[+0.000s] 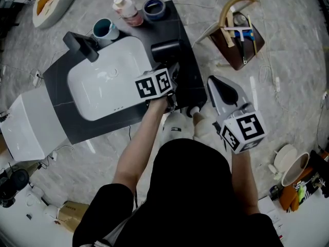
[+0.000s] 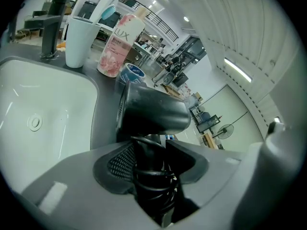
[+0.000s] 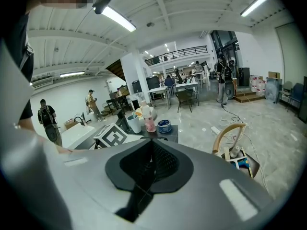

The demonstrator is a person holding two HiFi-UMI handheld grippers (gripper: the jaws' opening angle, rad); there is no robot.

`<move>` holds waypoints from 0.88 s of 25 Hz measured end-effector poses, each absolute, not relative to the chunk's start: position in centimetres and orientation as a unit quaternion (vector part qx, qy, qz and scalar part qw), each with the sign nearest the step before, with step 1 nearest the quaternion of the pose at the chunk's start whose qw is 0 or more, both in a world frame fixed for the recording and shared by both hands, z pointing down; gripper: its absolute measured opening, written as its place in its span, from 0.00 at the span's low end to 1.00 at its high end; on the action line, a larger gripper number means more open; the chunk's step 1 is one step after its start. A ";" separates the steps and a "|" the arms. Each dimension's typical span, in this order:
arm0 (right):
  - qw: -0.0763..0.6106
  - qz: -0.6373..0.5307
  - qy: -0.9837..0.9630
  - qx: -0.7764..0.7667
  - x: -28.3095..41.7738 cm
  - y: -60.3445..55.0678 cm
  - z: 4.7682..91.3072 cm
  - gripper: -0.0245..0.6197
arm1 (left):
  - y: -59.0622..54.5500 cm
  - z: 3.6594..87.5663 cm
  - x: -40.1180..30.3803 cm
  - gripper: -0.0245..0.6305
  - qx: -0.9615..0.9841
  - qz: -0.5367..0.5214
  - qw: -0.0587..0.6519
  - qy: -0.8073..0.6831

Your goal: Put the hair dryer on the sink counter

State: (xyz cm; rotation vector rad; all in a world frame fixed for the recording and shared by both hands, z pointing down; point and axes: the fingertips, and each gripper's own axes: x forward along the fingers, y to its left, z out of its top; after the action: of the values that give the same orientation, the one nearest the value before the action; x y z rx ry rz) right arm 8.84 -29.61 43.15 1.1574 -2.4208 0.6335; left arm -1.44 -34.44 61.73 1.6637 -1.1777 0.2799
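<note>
The black hair dryer is over the right strip of the dark sink counter, beside the white basin. My left gripper is shut on its handle. In the left gripper view the dryer's barrel stands just beyond the jaws, and the handle with its wound cord sits between them at the left gripper. Whether the dryer touches the counter I cannot tell. My right gripper hangs to the right of the counter, over the floor. Seen in its own view, the right gripper is shut and holds nothing.
At the counter's far end stand a black faucet, a teal cup, a pink bottle and a blue tin. A brown basket with a wooden handle sits on the floor at right. A white cabinet adjoins the counter's left.
</note>
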 end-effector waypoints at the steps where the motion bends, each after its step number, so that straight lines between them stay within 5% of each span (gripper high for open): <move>1: 0.191 0.226 -0.862 0.412 8.9 -29.6 43.2 0.05 | -34.4 61.9 -1.4 0.33 0.692 0.118 0.516 -0.490; 22: 0.201 0.235 -0.855 0.416 8.8 -29.0 44.1 0.05 | -34.0 64.1 -1.2 0.34 0.664 0.151 0.531 -0.504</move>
State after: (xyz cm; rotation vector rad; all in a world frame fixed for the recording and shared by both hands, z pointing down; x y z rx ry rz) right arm 8.77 -28.95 44.09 1.1614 -2.3899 0.6565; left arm -1.23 -33.98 64.07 1.5847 -1.2024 0.3606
